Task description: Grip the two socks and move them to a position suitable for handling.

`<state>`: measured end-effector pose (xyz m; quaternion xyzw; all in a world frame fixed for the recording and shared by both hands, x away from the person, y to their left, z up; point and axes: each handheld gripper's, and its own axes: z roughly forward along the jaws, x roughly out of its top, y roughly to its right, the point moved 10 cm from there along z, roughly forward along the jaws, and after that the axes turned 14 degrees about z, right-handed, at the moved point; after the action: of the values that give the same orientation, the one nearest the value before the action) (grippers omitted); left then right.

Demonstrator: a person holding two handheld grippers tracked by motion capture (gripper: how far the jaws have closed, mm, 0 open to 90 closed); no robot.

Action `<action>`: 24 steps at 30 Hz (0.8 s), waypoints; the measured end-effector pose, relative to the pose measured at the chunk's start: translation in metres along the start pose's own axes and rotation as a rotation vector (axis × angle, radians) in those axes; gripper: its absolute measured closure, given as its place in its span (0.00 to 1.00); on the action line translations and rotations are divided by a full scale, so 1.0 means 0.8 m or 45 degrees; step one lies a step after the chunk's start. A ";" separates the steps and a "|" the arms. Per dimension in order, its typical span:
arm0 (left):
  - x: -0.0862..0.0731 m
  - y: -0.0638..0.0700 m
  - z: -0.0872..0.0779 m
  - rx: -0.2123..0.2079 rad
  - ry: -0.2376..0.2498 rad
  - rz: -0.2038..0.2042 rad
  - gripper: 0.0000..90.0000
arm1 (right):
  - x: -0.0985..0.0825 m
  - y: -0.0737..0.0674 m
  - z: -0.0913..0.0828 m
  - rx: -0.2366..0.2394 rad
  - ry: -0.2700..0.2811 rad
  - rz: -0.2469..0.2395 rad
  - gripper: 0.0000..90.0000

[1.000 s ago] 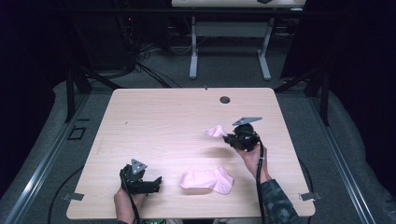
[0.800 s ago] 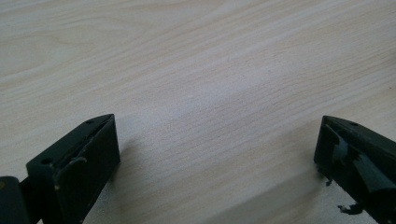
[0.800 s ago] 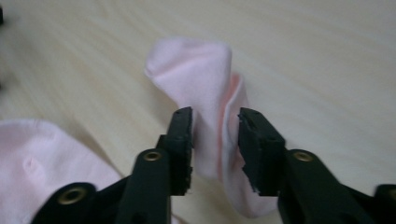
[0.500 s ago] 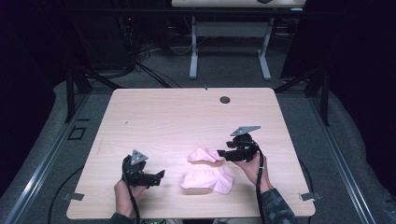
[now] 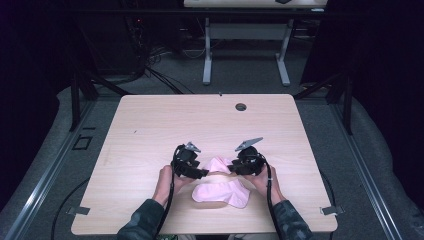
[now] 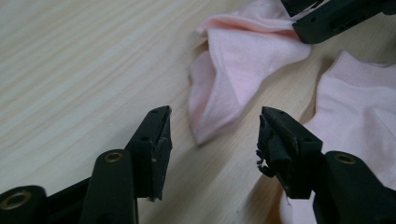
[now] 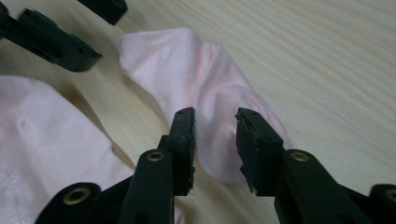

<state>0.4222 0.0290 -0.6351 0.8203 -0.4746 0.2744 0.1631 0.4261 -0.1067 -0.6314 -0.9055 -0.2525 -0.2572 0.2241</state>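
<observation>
Two pink socks lie on the wooden table (image 5: pixel 150 125) near its front edge. The smaller sock (image 5: pixel 219 163) (image 6: pixel 233 65) (image 7: pixel 187 65) is crumpled between my two grippers. The larger sock (image 5: pixel 222 192) (image 6: pixel 359 107) (image 7: pixel 42 135) lies flat just in front of it. My left gripper (image 5: pixel 200 172) (image 6: pixel 215 126) is open, and the near tip of the smaller sock lies just beyond its jaws. My right gripper (image 5: pixel 234 167) (image 7: pixel 215 123) is partly open. Its jaws straddle a raised fold of the smaller sock, which rests on the table.
A dark round hole (image 5: pixel 241 106) sits near the table's far edge. Beyond the table stand another table's white legs (image 5: pixel 207 55) on grey floor, with cables at the left. Both hands hold the grippers close together at the front middle.
My right gripper has carried the smaller sock from the right middle of the table down next to the larger sock. My left gripper has moved right, up to the socks.
</observation>
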 end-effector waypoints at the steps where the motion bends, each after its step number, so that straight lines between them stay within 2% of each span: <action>1: 0.000 0.000 0.004 -0.002 -0.015 0.008 0.56 | 0.000 0.000 0.003 0.005 -0.002 0.002 0.80; 4: 0.001 0.002 0.013 0.010 -0.047 0.043 0.68 | -0.004 0.001 0.011 -0.014 -0.020 0.003 0.89; 6: 0.002 0.003 0.016 0.028 -0.041 0.060 0.75 | -0.005 0.001 0.017 -0.023 -0.020 -0.001 0.95; 8: 0.004 0.002 0.017 0.032 -0.027 0.066 0.92 | -0.005 0.000 0.018 -0.021 -0.007 0.008 0.98; 9: 0.004 0.002 0.016 0.033 -0.021 0.066 0.92 | -0.005 0.000 0.018 -0.021 -0.007 0.008 0.98; 10: 0.006 0.000 0.016 0.052 -0.010 0.065 0.97 | -0.005 0.001 0.016 -0.028 -0.010 0.009 0.98; 17: 0.010 -0.001 0.008 0.047 0.036 0.065 1.00 | 0.003 -0.004 -0.014 -0.003 0.068 0.013 0.98; 22: 0.010 -0.002 -0.004 0.063 0.054 0.070 1.00 | 0.009 0.005 -0.037 -0.005 0.128 0.050 0.98; 24: 0.010 -0.005 -0.012 0.087 0.055 0.081 1.00 | 0.010 0.009 -0.046 -0.007 0.147 0.067 0.98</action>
<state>0.4261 0.0307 -0.6231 0.8038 -0.4873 0.3130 0.1363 0.4236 -0.1293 -0.6006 -0.8961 -0.2147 -0.3037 0.2424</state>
